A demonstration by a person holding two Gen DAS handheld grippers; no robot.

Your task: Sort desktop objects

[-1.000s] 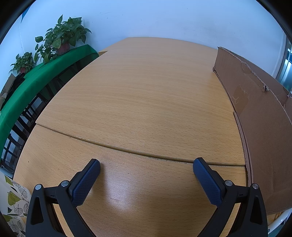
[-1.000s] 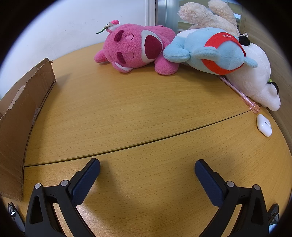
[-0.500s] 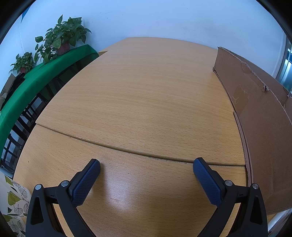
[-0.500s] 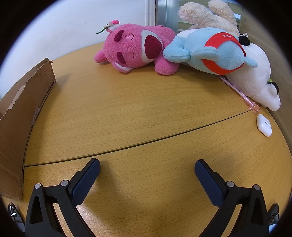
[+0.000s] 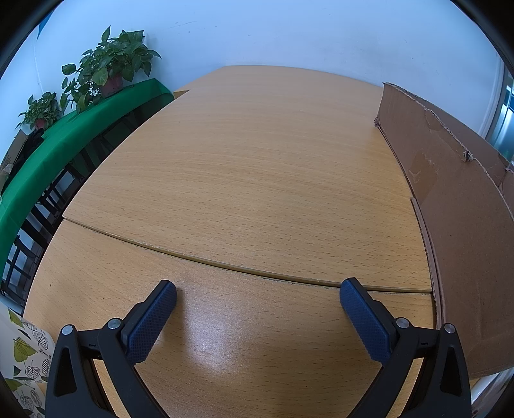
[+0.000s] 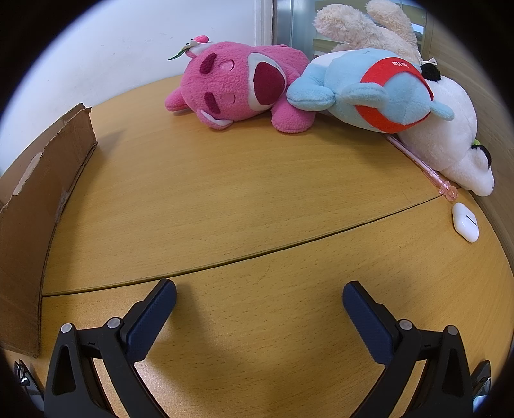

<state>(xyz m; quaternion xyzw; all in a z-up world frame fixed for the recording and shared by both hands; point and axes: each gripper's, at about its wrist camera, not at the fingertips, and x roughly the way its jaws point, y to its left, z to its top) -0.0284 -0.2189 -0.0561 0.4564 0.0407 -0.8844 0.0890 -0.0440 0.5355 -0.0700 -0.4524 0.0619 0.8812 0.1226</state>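
In the right wrist view a pink plush bear (image 6: 237, 93) lies at the back of the wooden desk (image 6: 225, 199). A blue and red plush (image 6: 369, 96) leans on it, with a white plush (image 6: 449, 144) and a cream plush (image 6: 363, 29) behind. A pink pen (image 6: 424, 167) and a white earbud case (image 6: 465, 222) lie at the right. My right gripper (image 6: 258, 295) is open and empty, low over the desk's near part. My left gripper (image 5: 257, 295) is open and empty over bare desk (image 5: 257, 180).
A brown cardboard box stands between the grippers, at the right in the left wrist view (image 5: 465, 205) and at the left in the right wrist view (image 6: 38, 193). Potted plants (image 5: 106, 69) on a green-covered shelf (image 5: 64, 138) lie beyond the desk's left edge. A wall backs the desk.
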